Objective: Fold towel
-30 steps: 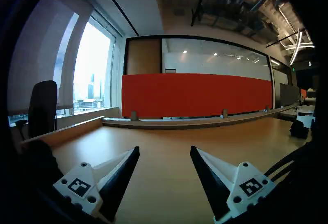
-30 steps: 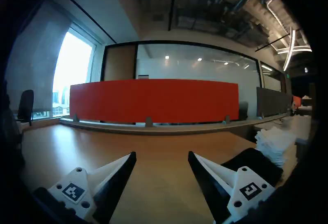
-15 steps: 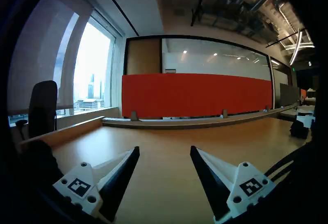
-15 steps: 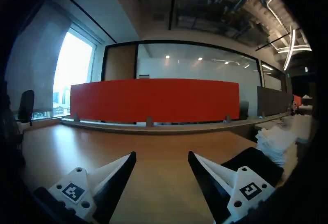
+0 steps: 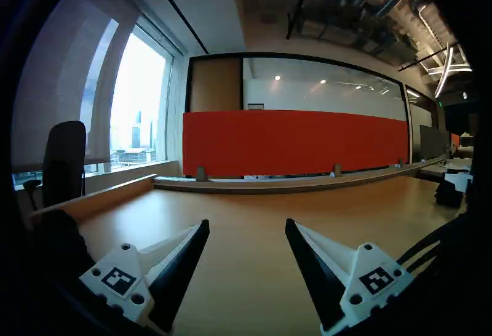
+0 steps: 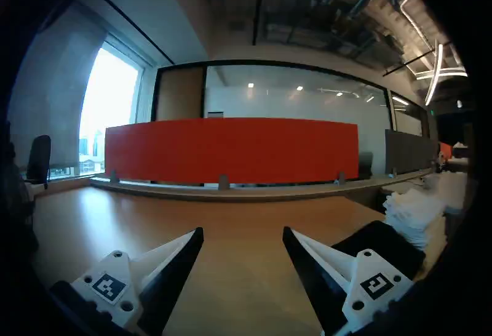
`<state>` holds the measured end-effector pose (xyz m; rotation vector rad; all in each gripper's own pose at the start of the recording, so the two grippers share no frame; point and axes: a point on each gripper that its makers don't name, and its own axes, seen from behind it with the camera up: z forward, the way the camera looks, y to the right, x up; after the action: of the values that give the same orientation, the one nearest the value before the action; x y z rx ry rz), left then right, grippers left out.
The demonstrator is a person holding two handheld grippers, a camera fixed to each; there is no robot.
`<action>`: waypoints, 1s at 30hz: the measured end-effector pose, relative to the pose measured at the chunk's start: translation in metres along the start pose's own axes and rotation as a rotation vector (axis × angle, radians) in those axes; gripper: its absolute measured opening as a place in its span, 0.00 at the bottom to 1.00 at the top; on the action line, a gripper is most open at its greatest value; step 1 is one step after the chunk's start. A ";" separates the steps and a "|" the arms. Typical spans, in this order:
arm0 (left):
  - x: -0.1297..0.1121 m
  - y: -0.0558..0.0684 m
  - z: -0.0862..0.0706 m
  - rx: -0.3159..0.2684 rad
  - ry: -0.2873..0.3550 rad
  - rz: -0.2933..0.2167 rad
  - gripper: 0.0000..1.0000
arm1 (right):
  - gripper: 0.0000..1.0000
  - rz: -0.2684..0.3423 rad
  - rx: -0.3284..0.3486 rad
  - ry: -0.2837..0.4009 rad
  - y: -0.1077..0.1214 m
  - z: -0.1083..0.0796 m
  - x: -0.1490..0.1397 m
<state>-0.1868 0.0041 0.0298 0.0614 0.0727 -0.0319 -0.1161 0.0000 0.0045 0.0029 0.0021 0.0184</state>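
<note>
My left gripper [image 5: 246,225] rests low over a wooden table [image 5: 258,213], open, with nothing between its fingers. My right gripper [image 6: 243,232] is also open and holds nothing, low over the same table [image 6: 184,219]. A stack of white folded towels [image 6: 415,210] lies at the right edge of the right gripper view, with a black cloth [image 6: 384,240] just in front of it, behind my right finger. In the left gripper view a small dark item with white on top [image 5: 452,189] sits at the far right.
A red divider panel [image 5: 295,142] stands along the table's far edge [image 6: 230,151]. A black office chair [image 5: 64,160] is by the window at the left. A dark shape [image 5: 55,237] sits at the lower left.
</note>
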 end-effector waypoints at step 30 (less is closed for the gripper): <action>0.010 -0.002 -0.003 0.000 -0.004 0.001 0.91 | 1.00 0.000 0.000 0.000 -0.001 0.000 0.000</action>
<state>-0.1773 0.0018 0.0258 0.0609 0.0689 -0.0312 -0.1162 -0.0008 0.0045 0.0027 0.0022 0.0187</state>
